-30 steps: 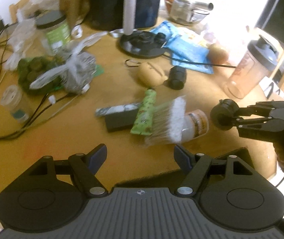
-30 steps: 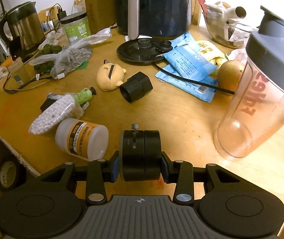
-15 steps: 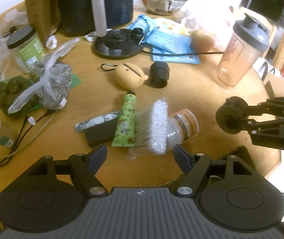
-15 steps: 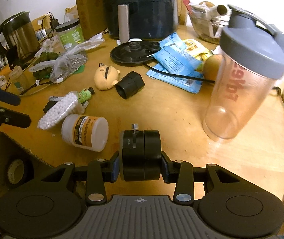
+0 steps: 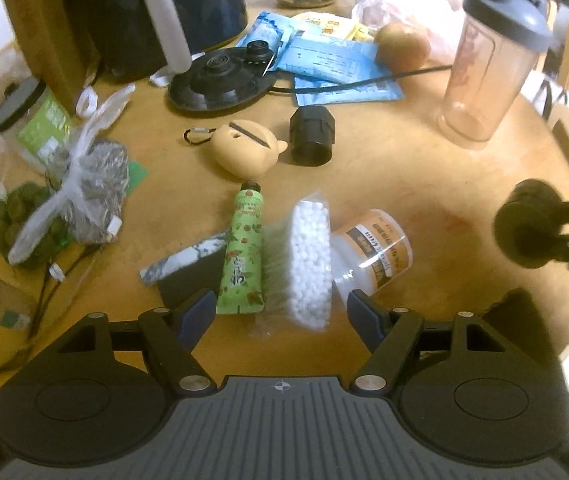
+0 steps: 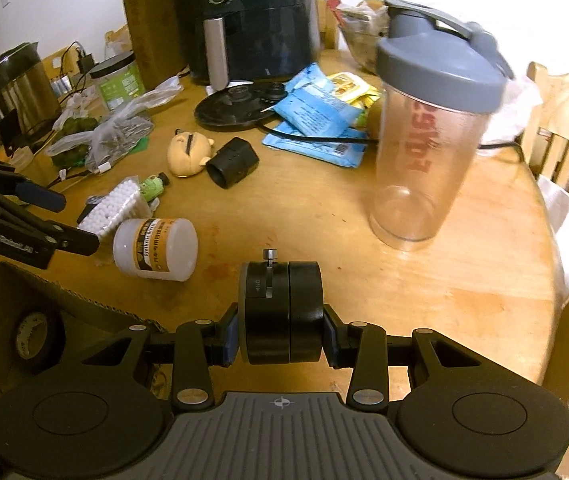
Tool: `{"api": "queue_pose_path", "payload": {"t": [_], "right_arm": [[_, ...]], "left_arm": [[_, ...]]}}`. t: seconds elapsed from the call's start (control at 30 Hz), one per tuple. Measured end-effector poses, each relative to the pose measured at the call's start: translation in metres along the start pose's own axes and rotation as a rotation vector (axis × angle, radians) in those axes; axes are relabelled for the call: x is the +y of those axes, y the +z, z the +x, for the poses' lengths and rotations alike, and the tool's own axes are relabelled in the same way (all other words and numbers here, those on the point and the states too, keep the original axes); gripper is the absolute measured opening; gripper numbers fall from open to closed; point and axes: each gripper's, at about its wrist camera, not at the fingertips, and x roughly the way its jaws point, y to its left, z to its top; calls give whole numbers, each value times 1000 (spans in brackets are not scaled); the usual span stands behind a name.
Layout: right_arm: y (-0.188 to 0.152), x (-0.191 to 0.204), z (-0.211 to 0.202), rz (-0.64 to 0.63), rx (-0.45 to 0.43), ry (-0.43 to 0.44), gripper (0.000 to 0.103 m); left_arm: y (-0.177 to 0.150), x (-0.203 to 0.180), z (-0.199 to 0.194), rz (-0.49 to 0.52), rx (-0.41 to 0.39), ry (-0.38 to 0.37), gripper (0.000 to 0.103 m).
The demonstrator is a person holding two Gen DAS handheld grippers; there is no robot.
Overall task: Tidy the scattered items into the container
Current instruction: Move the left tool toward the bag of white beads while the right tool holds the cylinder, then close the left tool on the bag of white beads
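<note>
Cluttered round wooden table beside cardboard box.

Warm, dim indoor light, with strong fisheye bending in both views

Top corners blow out white. The wooden table shows soft glare patches. The shaker bottle smears with motion blur; in the left view the right gripper is blurred too. Frame corners curve and darken.
</note>
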Motion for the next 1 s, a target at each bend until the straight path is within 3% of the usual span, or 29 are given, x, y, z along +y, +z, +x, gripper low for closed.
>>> {"api": "queue_pose_path", "payload": {"t": [0.07, 0.33, 0.4, 0.77, 0.87, 1.0], "right_arm": [[-3, -3, -1, 10, 1, -8, 43], [-16, -14, -8, 46, 2, -35, 43], [-18, -15, -10, 53, -2, -39, 43], [-25, -19, -14, 71, -2, -46, 43], [-25, -18, -15, 71, -3, -44, 43], [-25, -18, -15, 68, -4, -42, 43]], "left_arm": [[1, -7, 3, 43, 1, 39, 64], [3, -28, 14, 155, 3, 143, 58], [6, -31, 17, 168, 1, 165, 53], [18, -31, 27, 157, 21, 161, 34], [20, -29, 29, 141, 36, 140, 26], [22, -21, 29, 102, 51, 94, 24]]}}
